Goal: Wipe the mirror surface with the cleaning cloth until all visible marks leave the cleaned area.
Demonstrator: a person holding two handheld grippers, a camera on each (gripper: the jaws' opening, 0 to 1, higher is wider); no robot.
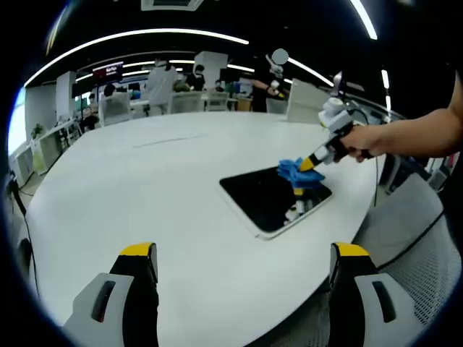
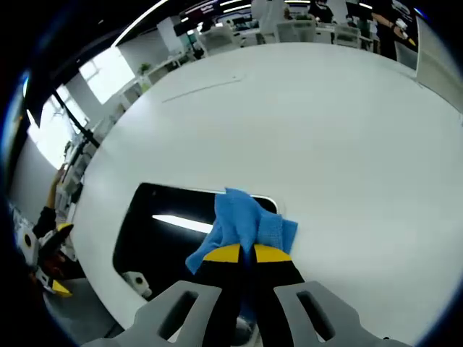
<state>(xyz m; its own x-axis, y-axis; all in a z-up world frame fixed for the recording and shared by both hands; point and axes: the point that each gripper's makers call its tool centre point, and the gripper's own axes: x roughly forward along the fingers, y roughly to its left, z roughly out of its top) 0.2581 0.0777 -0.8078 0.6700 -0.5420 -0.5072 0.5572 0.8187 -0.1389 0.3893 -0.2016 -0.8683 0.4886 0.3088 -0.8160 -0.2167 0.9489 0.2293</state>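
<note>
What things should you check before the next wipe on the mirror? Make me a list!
1. Cloth held: ok. The right gripper is shut on the blue cloth.
2. Cloth on glass: ok. It rests at one end of the mirror.
3. Mirror safely on the table: not ok, its near corner lies close to the table's edge.
4. Left gripper out of the way: ok, open and apart from the mirror.
5. Marks left on the glass: cannot tell, reflections hide them.
6. Everything in sight: ok, mirror and cloth both show.

so I've got the mirror lying flat on the bench near its edge, cloth on the mirror's far end under my right hand-held gripper.
</note>
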